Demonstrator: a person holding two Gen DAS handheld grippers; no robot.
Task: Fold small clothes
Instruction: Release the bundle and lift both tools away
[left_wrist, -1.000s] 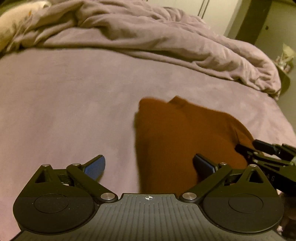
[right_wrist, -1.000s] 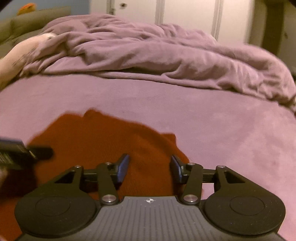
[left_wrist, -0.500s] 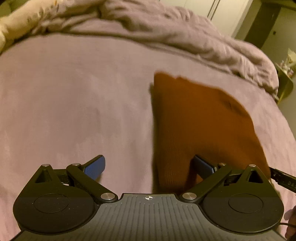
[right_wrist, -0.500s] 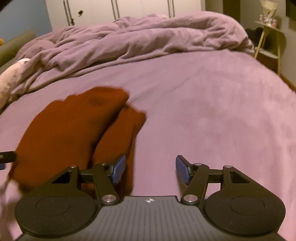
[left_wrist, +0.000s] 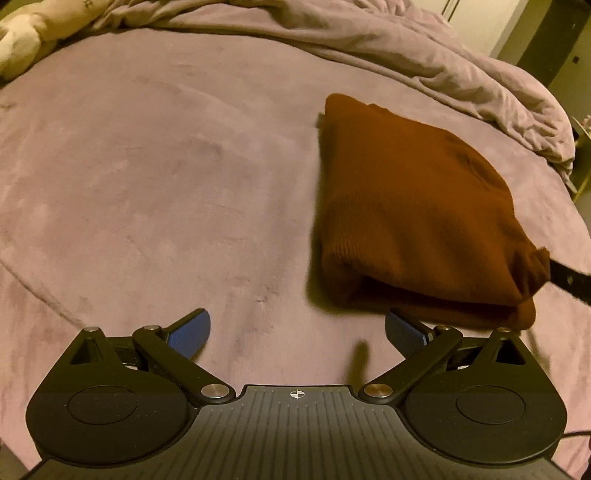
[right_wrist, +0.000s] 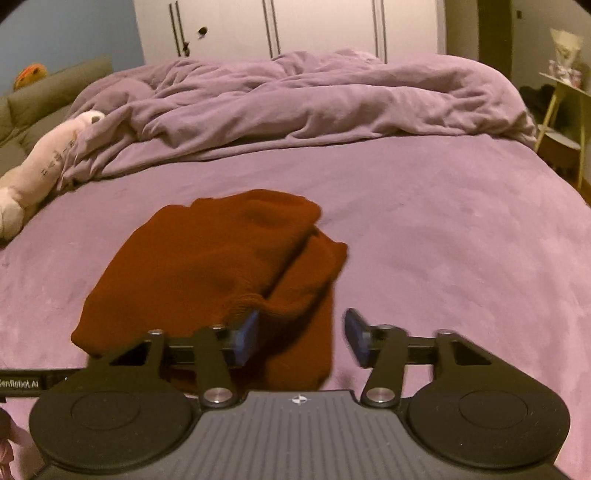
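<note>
A rust-brown knitted garment (left_wrist: 413, 206) lies folded on the purple bed, to the right in the left wrist view and at centre left in the right wrist view (right_wrist: 207, 266). My left gripper (left_wrist: 295, 332) is open and empty, just short of the garment's near left corner. My right gripper (right_wrist: 301, 339) is open, its left finger under the garment's near edge, holding nothing. A black part of the right gripper (left_wrist: 569, 280) shows past the garment's right corner.
A rumpled purple duvet (right_wrist: 303, 99) is heaped across the far side of the bed. A pale stuffed toy (right_wrist: 40, 162) lies at the left edge. White wardrobe doors (right_wrist: 295, 26) stand behind; a small side table (right_wrist: 565, 122) stands at the right.
Both grippers have pulled back toward me and the garment now lies flat and still. The right gripper has swung round to face the head of the bed.
</note>
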